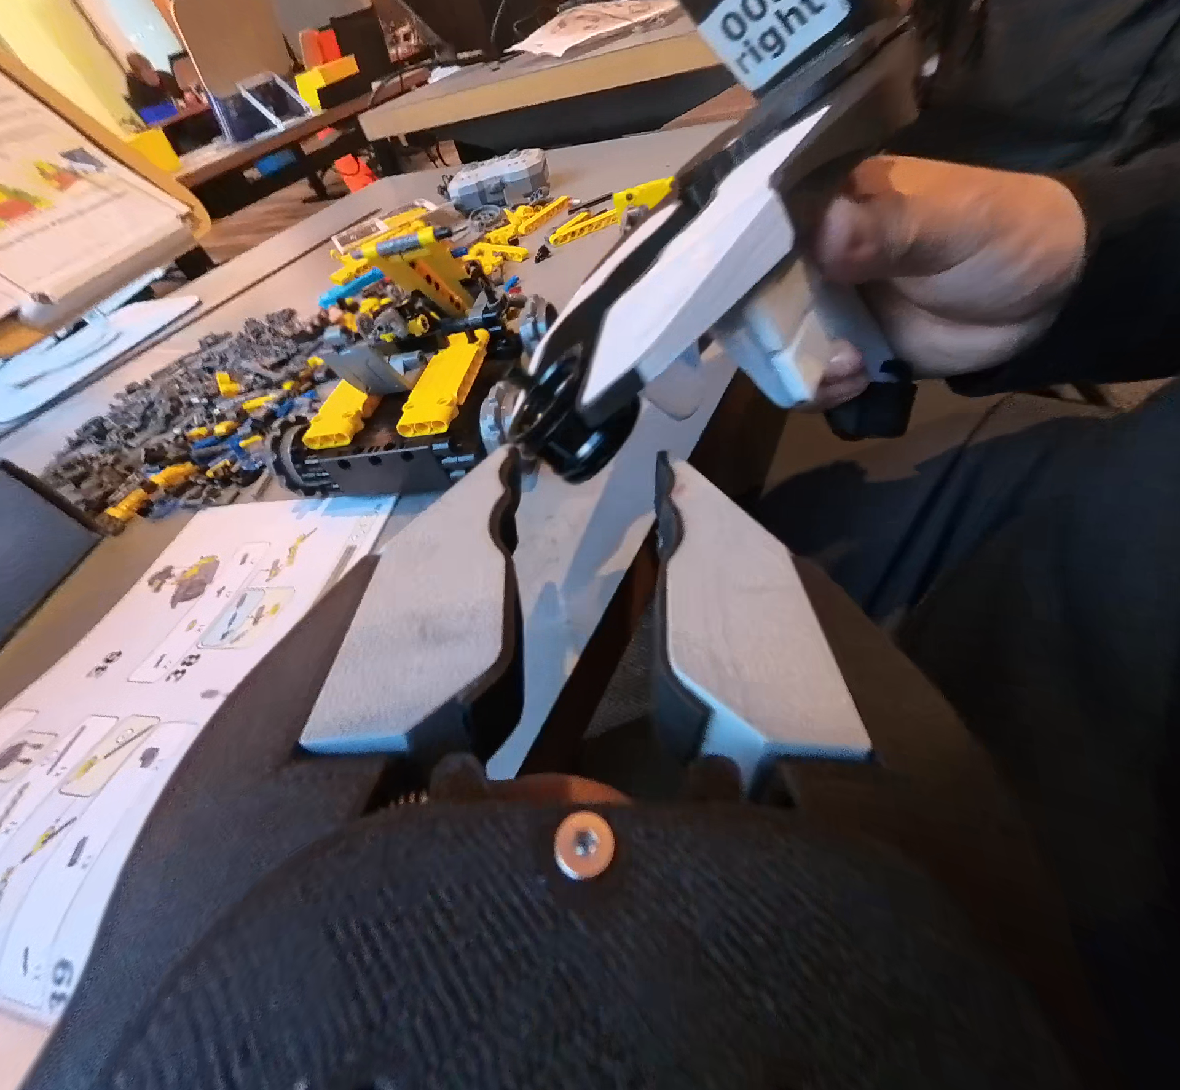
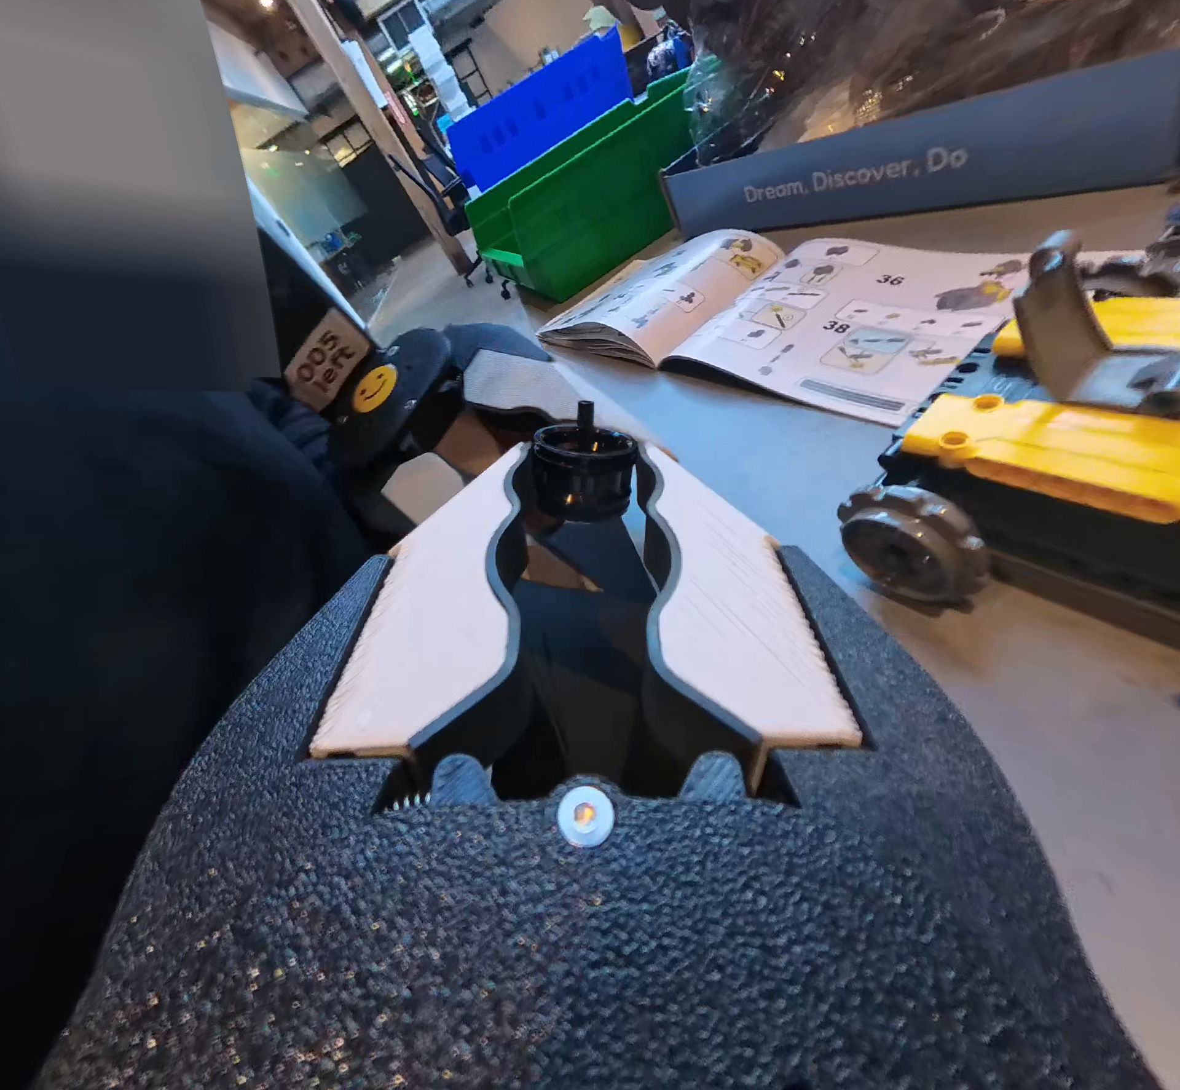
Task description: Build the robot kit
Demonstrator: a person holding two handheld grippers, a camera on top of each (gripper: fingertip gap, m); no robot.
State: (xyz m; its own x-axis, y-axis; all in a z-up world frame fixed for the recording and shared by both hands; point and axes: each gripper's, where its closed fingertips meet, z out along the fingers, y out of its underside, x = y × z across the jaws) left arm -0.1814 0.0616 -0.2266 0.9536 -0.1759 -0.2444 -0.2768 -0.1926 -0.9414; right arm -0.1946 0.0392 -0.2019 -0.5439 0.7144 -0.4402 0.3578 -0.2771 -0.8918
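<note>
- Left wrist view: my left gripper (image 1: 584, 472) hangs with its jaws apart, holding nothing, at the grey table (image 1: 268, 254) edge — yellow brick vehicle (image 1: 396, 382), loose parts (image 1: 172, 420) and open instruction booklet (image 1: 191, 625) ahead, office desks beyond.
- Right wrist view: my right gripper (image 2: 582, 472) is clamped on a black wheel hub (image 2: 584, 472) above the same table (image 2: 766, 459); green bins (image 2: 574, 216) behind.

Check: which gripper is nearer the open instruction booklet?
Left. The left gripper hangs open beside the instruction booklet; the right gripper, shut on a black wheel hub, sits farther off.

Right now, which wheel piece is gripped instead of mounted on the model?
The black wheel hub, pinched between the right gripper tips; the grey toothed wheel sits on the yellow model.
</note>
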